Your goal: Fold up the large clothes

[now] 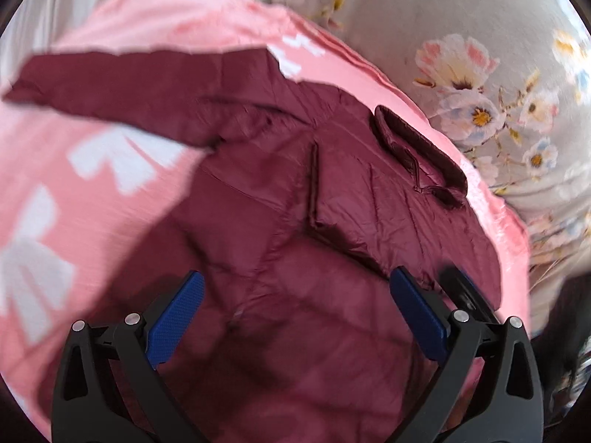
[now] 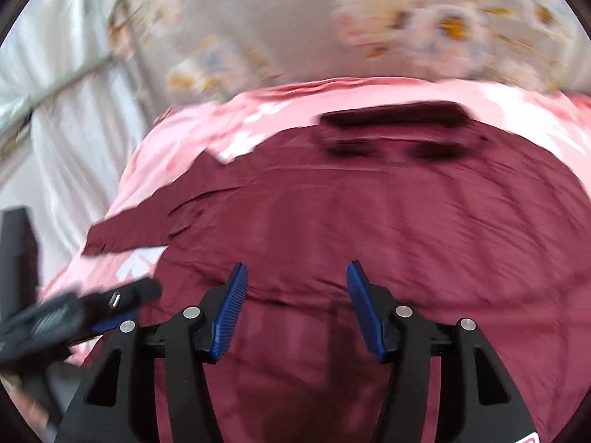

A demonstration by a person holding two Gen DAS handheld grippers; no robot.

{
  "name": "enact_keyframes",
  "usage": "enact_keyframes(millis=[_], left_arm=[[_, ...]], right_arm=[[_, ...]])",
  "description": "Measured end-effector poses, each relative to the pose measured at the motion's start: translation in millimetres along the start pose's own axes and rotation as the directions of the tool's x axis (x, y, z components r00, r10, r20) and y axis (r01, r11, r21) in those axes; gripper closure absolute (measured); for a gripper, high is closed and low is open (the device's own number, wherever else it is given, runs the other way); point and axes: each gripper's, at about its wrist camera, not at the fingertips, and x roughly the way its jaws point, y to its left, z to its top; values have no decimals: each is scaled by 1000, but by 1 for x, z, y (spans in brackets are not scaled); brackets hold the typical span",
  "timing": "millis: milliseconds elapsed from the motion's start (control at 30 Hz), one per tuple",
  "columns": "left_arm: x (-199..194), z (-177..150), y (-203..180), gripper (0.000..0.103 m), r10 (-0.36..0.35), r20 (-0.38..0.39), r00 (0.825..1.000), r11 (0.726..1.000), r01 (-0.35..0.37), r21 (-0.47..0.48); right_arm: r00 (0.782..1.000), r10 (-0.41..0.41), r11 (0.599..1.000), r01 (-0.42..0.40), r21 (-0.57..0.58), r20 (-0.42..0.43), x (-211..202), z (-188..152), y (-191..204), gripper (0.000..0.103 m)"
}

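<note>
- Both sets of jaws stand open with nothing between them. The left gripper (image 1: 295, 291) is spread very wide, and the right gripper (image 2: 296, 280) is about half as wide.
- Each one hangs just above the near part of the dark red jacket (image 1: 332, 221), pointing down at it. I cannot tell if the blue pads (image 1: 177, 317) touch the cloth yet.
- This jacket lies flat on a pink blanket (image 1: 55, 170) with white shapes. Its collar (image 1: 417, 147) is at the far end. One sleeve (image 1: 110, 88) sticks out to the far left.
- Past the blanket is a grey flowered sheet (image 1: 461, 85).
- In the right wrist view, the other gripper shows as a dark blur at the near left, close by.
- What could go wrong, I think: the jacket looks puffy and slippery, so the jaws may pinch only the top layer. Then the fold would come up crooked.
- They might also grab the pink blanket under the near edge and drag it along.
- With the two grippers so close together, they could bump as they close.
- The pictures are blurry, so the near hem is hard to make out.
</note>
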Motion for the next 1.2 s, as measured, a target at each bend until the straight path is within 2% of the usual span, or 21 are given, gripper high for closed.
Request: enact_keyframes(millis=[100, 167, 233, 300, 400, 467, 500, 533, 567, 600, 800, 867, 933, 967, 1067, 1100, 1133, 1200], left_arm=[[29, 5, 4, 5, -38, -62, 997, 997, 33, -72], [32, 9, 4, 5, -27, -37, 999, 995, 23, -100], [33, 17, -1, 5, -58, -23, 998, 991, 55, -122], [36, 23, -6, 9, -83, -20, 996, 986, 79, -147], [44, 31, -17, 22, -127, -35, 991, 980, 120, -156], [53, 34, -26, 45, -136, -61, 989, 983, 127, -135], [57, 35, -28, 50, -132, -70, 989, 985, 123, -124], [59, 36, -30, 65, -124, -73, 990, 987, 116, -114], [61, 38, -31, 89, -118, -72, 990, 988, 110, -104], [62, 41, -32, 98, -114, -67, 991, 990, 108, -86], [37, 68, -10, 100, -98, 50, 994, 988, 103, -112], [38, 74, -6, 100, -78, 48, 996, 991, 83, -101], [41, 75, -4, 100, -56, 40, 998, 995, 59, -85], [43, 74, -3, 100, -49, 38, 998, 996, 52, -76], [44, 71, -3, 100, -36, 53, 998, 998, 39, -45], [45, 68, -4, 100, -30, 54, 998, 999, 32, -34], [50, 65, -5, 100, -18, 46, 999, 1000, 19, -16], [63, 57, -6, 100, 18, 19, 1000, 1000, -18, 4]], right_arm=[[997, -68, 987, 62, 148, 36, -31, -10, -56, 47], [991, -124, 964, 107, 243, 53, -49, -15, -96, 47], [986, -157, 943, 133, 304, 56, -60, -16, -124, 46], [983, -172, 920, 137, 367, 64, -68, -15, -151, 46], [985, -151, 890, 100, 446, 80, -68, -14, -181, 46], [989, -126, 868, 69, 491, 83, -62, -11, -195, 46], [989, -119, 856, 60, 513, 83, -59, -11, -202, 46], [990, -109, 844, 47, 534, 85, -54, -10, -208, 46], [991, -103, 834, 38, 551, 87, -51, -10, -212, 46], [991, -96, 826, 29, 562, 90, -49, -9, -217, 46], [990, -86, 808, 6, 589, 109, -39, 6, -232, 48], [990, -74, 804, -10, 594, 117, -34, 10, -234, 64], [989, -76, 810, -15, 586, 130, -35, 18, -234, 95], [986, -74, 812, -29, 582, 153, -41, 21, -234, 96], [955, -99, 834, -74, 547, 280, -73, 32, -227, 99], [946, -115, 846, -66, 529, 302, -81, 34, -225, 100], [945, -148, 859, -23, 511, 292, -82, 34, -224, 101], [957, -223, 864, 106, 493, 185, -66, 32, -227, 101]])
